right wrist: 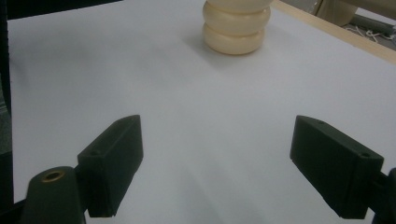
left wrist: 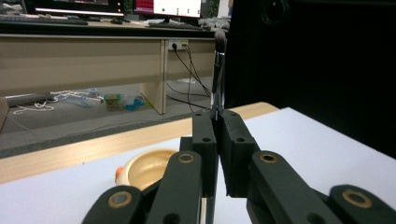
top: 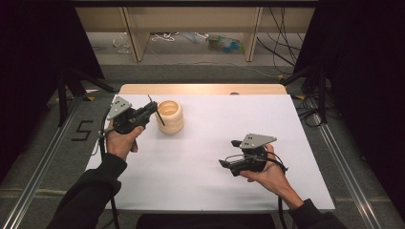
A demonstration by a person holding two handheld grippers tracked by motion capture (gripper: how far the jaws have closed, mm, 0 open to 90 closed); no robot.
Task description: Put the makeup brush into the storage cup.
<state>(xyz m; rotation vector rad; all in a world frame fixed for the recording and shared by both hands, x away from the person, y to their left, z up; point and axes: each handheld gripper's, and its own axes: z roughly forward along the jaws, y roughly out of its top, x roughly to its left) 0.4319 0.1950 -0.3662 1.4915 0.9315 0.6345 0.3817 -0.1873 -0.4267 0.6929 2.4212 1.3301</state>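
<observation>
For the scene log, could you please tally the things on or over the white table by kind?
Cream ribbed holder: 1
Thin dark brush, clamped in the left gripper: 1
Grippers, counting the open right gripper: 2
Total: 4

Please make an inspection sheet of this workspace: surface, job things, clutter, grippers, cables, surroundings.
Surface: white table top, wooden far edge.
Job's things: thin brush clamped upright in the left gripper; cream ribbed holder beside it, upright.
Clutter: nothing seen on the table.
Grippers: left shut on the brush; right gripper open, jaws wide, holding nothing.
Cables: one trails from each gripper; more lie on the floor.
Surroundings: wooden desk, black curtains.
</observation>
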